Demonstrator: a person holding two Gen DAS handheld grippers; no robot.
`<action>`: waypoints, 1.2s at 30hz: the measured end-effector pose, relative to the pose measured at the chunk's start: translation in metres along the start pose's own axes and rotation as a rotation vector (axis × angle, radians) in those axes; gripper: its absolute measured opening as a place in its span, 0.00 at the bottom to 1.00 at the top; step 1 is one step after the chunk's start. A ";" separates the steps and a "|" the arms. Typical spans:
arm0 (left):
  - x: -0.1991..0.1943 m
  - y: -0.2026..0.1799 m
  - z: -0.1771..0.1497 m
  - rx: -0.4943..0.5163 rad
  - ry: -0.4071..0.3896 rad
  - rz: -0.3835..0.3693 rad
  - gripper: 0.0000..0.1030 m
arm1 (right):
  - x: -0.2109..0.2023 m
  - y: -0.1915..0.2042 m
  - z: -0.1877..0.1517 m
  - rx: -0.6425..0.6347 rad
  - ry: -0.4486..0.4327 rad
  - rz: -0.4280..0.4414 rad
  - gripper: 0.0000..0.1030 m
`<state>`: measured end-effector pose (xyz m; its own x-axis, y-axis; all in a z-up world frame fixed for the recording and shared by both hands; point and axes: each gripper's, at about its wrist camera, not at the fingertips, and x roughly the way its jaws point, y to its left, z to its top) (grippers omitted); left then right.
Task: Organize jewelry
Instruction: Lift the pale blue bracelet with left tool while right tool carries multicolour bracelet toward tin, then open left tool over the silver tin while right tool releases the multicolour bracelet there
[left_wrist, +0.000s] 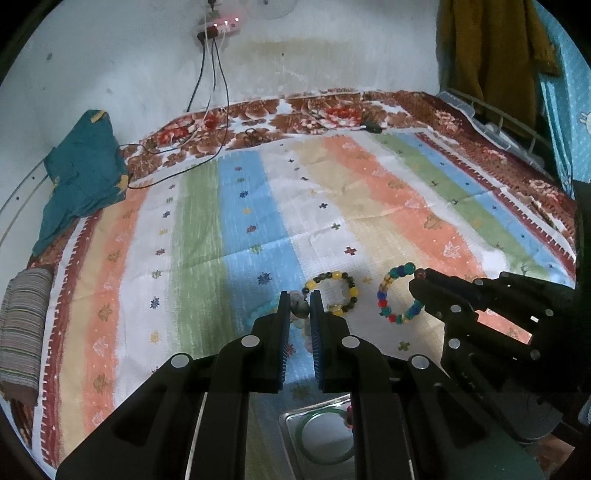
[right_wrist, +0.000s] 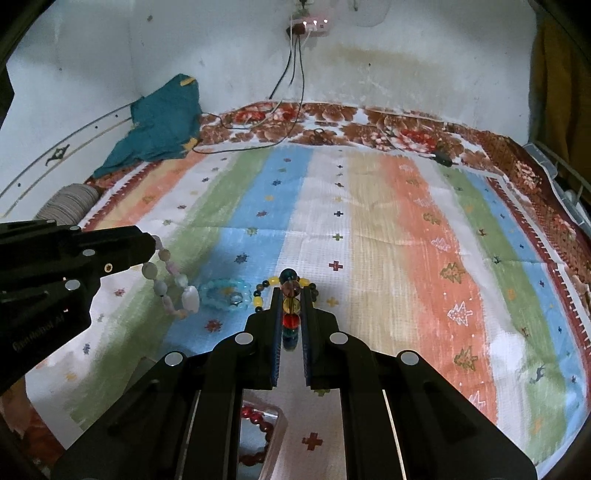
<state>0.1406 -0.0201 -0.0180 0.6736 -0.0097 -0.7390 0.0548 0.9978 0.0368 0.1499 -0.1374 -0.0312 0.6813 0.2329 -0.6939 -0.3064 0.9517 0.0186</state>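
Note:
My left gripper (left_wrist: 300, 300) is shut on a pale stone bead bracelet (right_wrist: 173, 288), which hangs from its tips above the cloth. My right gripper (right_wrist: 290, 295) is shut on a multicoloured bead bracelet (left_wrist: 397, 295), seen edge-on between its fingers in the right wrist view (right_wrist: 290, 306). A yellow-and-black bead bracelet (left_wrist: 332, 293) lies on the striped cloth between the two grippers. A light blue ring-shaped bracelet (right_wrist: 225, 293) lies on the blue stripe. A metal tray (left_wrist: 295, 424) below my left gripper holds a green bangle (left_wrist: 325, 435); dark red beads (right_wrist: 258, 424) lie in it too.
A striped bedsheet (left_wrist: 258, 206) covers the bed. A teal cloth (left_wrist: 81, 173) and a striped roll (left_wrist: 22, 325) lie at the left edge. Charger cables (left_wrist: 207, 110) run from a wall socket onto the bed's far side. A bed rail (left_wrist: 509, 125) stands at the far right.

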 end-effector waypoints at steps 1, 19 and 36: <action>-0.002 0.000 -0.001 -0.003 -0.003 -0.005 0.10 | -0.001 0.000 0.000 0.000 -0.001 0.003 0.10; -0.041 -0.007 -0.022 -0.013 -0.040 -0.048 0.10 | -0.038 0.012 -0.018 -0.022 -0.035 0.066 0.10; -0.068 -0.005 -0.042 -0.034 -0.067 -0.096 0.10 | -0.067 0.030 -0.037 -0.075 -0.050 0.142 0.10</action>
<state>0.0640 -0.0221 0.0039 0.7145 -0.1083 -0.6912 0.0972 0.9937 -0.0553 0.0702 -0.1316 -0.0107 0.6595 0.3750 -0.6515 -0.4491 0.8916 0.0586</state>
